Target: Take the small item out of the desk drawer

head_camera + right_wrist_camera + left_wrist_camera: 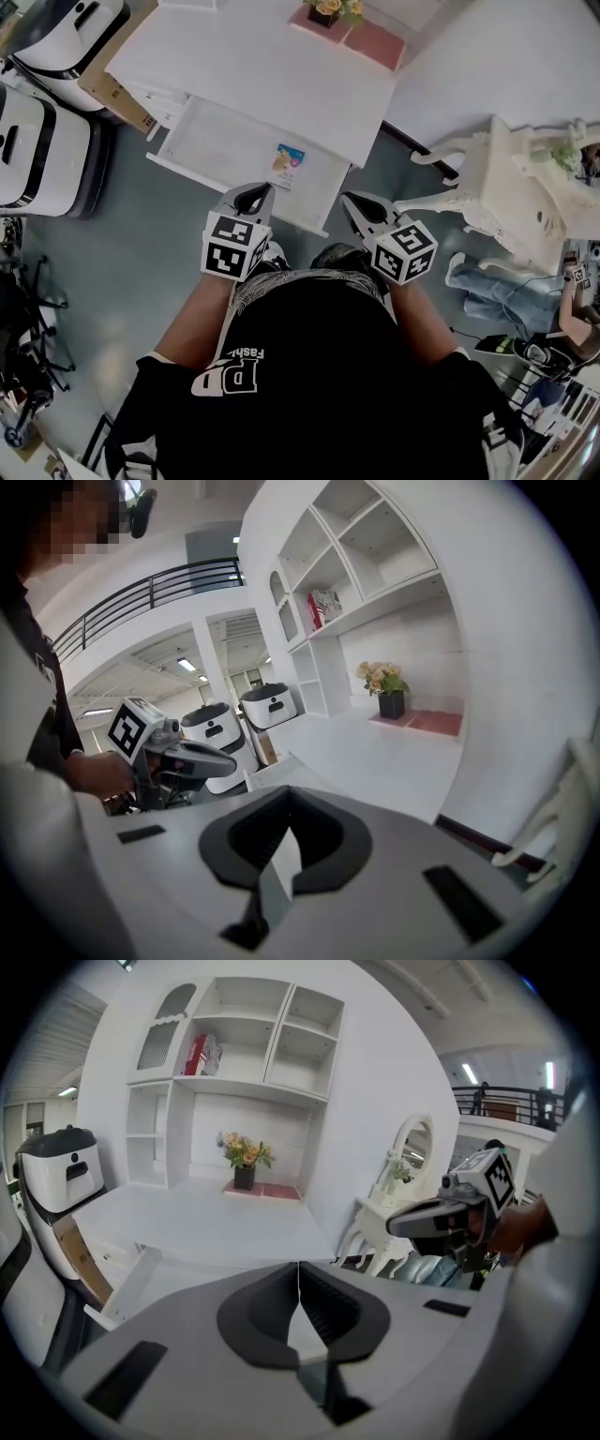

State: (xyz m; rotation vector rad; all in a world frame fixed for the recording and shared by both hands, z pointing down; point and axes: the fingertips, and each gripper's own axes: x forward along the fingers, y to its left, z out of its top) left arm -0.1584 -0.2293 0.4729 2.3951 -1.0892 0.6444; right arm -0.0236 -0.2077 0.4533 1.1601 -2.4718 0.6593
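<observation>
From where I stand, the desk drawer (220, 141) is already pulled out from under the white tabletop (253, 66), so the opening part of the job looks done. The small item (287, 165), a flat, colourful card-like thing, lies on the drawer floor at its right end, close under the tabletop's edge, and nothing touches it. The person holds both tools low in front of the body, just short of the drawer's front rail. The left tool (255, 192) is clenched, its dark pads meeting tip to tip with nothing between them. It sits nearest the item, just this side of the rail. The right tool (361, 208) is likewise closed and empty, off to the right of the drawer's corner. So the actual taking has not begun. By my reckoning, one tool has to open its jaws, reach over the rail, settle on the item, pinch it and lift it clear. Because the item lies so flat on the drawer floor, getting a pad under or around its edge looks like the fiddly part.
</observation>
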